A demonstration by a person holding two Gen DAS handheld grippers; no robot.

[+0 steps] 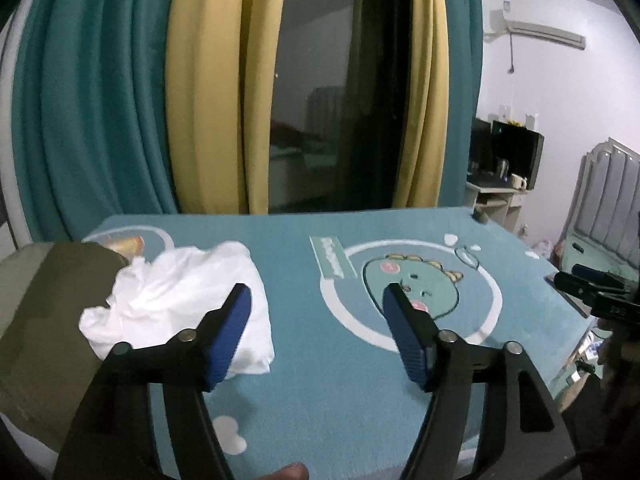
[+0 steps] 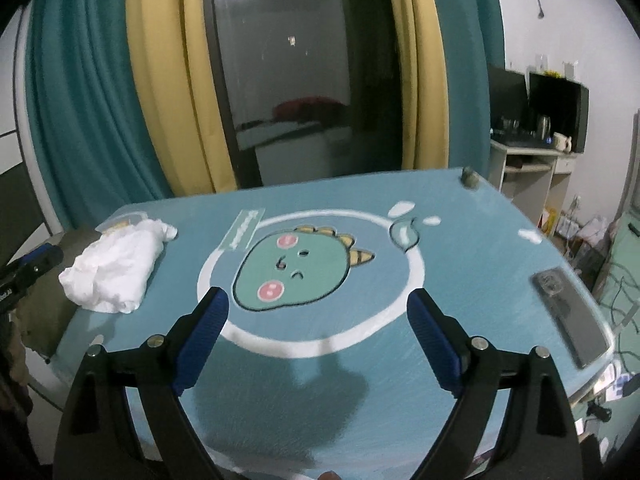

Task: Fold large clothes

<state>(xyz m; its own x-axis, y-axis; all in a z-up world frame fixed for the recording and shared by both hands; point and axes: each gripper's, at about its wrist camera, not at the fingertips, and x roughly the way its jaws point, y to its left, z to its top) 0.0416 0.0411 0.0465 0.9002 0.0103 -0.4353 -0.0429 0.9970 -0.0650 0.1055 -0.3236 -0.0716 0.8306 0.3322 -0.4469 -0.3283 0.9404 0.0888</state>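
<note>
A crumpled white garment [image 1: 176, 296] lies bunched at the left end of a table covered by a teal dinosaur-print mat [image 1: 304, 400]. It also shows in the right wrist view [image 2: 114, 270]. My left gripper [image 1: 316, 300] is open and empty, held above the mat, its left finger in front of the garment's right edge. My right gripper [image 2: 318, 306] is open and empty, above the mat's dinosaur print [image 2: 292, 272], well to the right of the garment. The other gripper's tip shows at each view's edge.
An olive cloth [image 1: 44, 320] drapes over the table's left end beside the garment. A dark flat phone-like object [image 2: 568, 312] lies at the mat's right edge. A small grey knob [image 2: 469, 178] stands at the far right corner. Curtains and a dark window are behind the table.
</note>
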